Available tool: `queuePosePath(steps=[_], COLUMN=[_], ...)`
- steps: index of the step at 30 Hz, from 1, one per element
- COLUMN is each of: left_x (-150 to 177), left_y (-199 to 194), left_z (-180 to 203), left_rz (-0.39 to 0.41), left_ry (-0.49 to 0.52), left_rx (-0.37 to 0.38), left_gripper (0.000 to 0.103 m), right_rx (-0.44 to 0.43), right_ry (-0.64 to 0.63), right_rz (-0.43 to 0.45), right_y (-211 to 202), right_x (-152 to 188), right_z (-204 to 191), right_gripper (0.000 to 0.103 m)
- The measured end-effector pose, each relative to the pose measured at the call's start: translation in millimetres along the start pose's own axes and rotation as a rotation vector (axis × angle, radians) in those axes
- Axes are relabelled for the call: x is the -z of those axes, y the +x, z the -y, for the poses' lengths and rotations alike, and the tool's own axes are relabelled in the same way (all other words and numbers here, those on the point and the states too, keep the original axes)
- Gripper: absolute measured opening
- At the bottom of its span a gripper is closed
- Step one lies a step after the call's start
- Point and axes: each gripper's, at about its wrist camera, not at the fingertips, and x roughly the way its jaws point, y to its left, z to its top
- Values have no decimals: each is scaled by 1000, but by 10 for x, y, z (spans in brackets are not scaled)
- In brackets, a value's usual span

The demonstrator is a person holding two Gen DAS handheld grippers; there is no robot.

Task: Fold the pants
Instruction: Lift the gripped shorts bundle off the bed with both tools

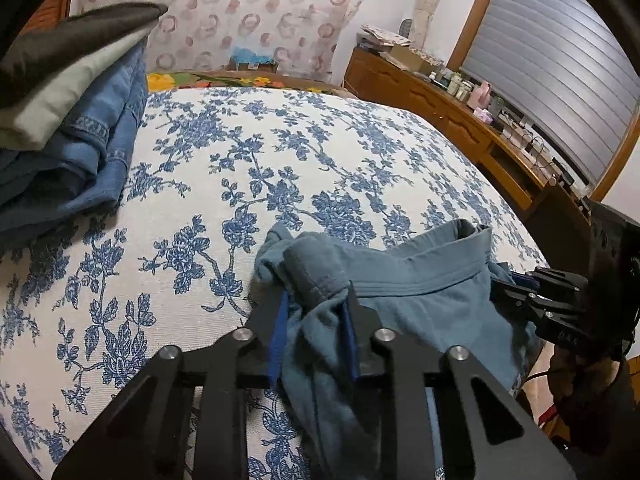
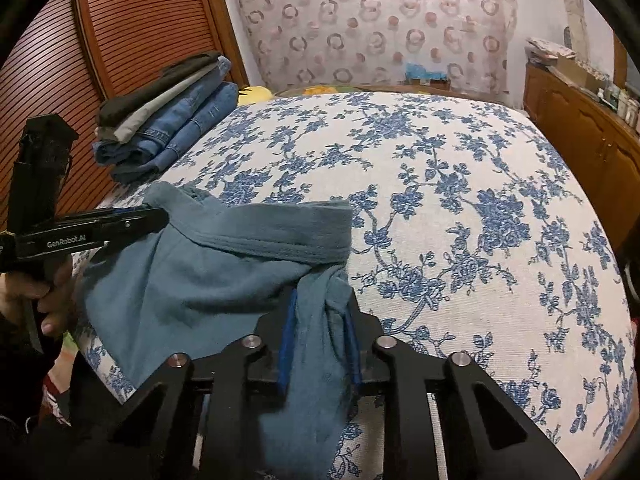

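At the far left of my view sits a stack of folded clothes, jeans under a grey and a dark piece, on the left edge of the bed by the slatted wooden door. My left gripper is clenched on one end of the waistband of the teal pants; bunched cloth sits pinched between its blue pads, and the waistband corner pokes up past the fingertips. The pants lie at the near edge of the bed on the blue floral cover, waistband pulled roughly straight between my two tools, the legs hanging off the near side out of sight. A hand shows at the left edge of the right camera, wrapped round the left tool's handle. My right gripper is likewise clamped on the other end of the waistband, cloth gathered between its pads. Further right, the bed cover runs bare towards a wooden dresser cluttered with small bottles and boxes, under a window with a shutter.
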Motion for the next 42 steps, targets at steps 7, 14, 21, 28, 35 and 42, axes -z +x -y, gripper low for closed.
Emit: queuePosePath(steps=[7,14,21,28,35,42], left_x=[-2,-17,-38,-64,-139,-259], left_y=[-53,-211,-370,-563,-764,-992], left_z=[157,240,332,387,450,520], left_rz=[22,54,94,153,212,275], left_ry=[73,99,114,112,117,131], left_rx=[-70,-72,-66,-49,-38,-48], left_gripper=[20,18,17,16,16,16], right_rx=[-6,-8,-9,-6,5,4], right_ry=[2,-12,-34,-60,-84,-108], right_rz=[21,57,85,137,192,238], right_y=[-37,-152,-245,-430,-616,-799], right_x=[20,5,-9,-56,-118,-214], right_z=[-11,-66,-112,-168,-210,-243], right_gripper=[14,14,14,13,13,13])
